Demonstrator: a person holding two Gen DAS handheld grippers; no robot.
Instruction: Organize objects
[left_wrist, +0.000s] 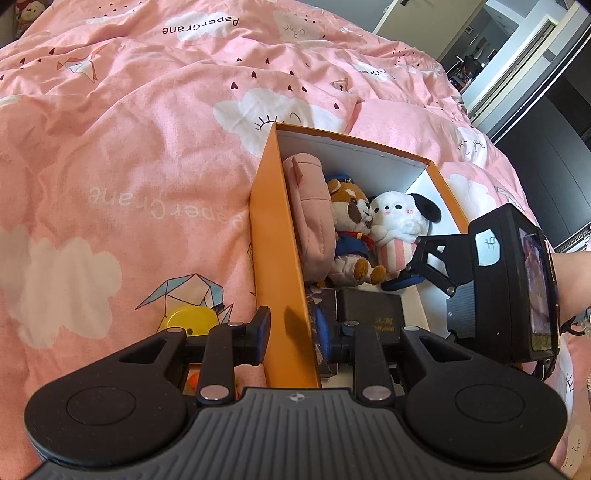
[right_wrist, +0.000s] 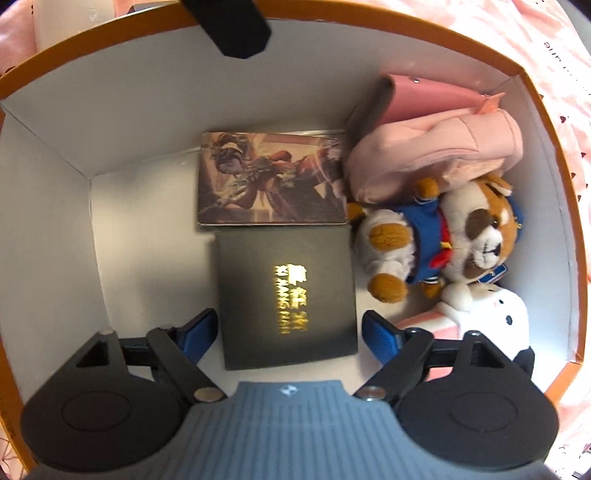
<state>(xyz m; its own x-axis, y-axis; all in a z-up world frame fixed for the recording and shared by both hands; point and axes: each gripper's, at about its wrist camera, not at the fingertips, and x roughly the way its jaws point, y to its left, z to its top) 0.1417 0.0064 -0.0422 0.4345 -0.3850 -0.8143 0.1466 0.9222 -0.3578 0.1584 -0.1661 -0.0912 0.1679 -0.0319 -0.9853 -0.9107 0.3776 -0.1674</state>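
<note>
1. A pink duvet (left_wrist: 147, 155) printed with clouds and paper cranes covers the bed.
2. An orange cardboard box (left_wrist: 275, 236), white inside, sits open on the duvet.
3. The left gripper (left_wrist: 295, 332) straddles the box's near wall, one finger outside and one inside; whether the pads press on the wall cannot be told.
4. The right gripper (right_wrist: 288, 332) points straight down inside the box, jaws wide, nothing held.
5. A pink pouch (right_wrist: 436, 147) leans against the box's long wall.
6. A brown-and-white plush dog in a blue sailor suit (right_wrist: 443, 243) lies beside the pouch.
7. A white plush with black ears (right_wrist: 498, 317) lies against the dog.
8. A black case with gold lettering (right_wrist: 288, 295) lies flat between the right gripper's open fingers, untouched.
9. An illustrated card box (right_wrist: 269, 181) lies just beside the black case.
10. A yellow object (left_wrist: 192, 319) rests on the duvet outside the box.
</note>
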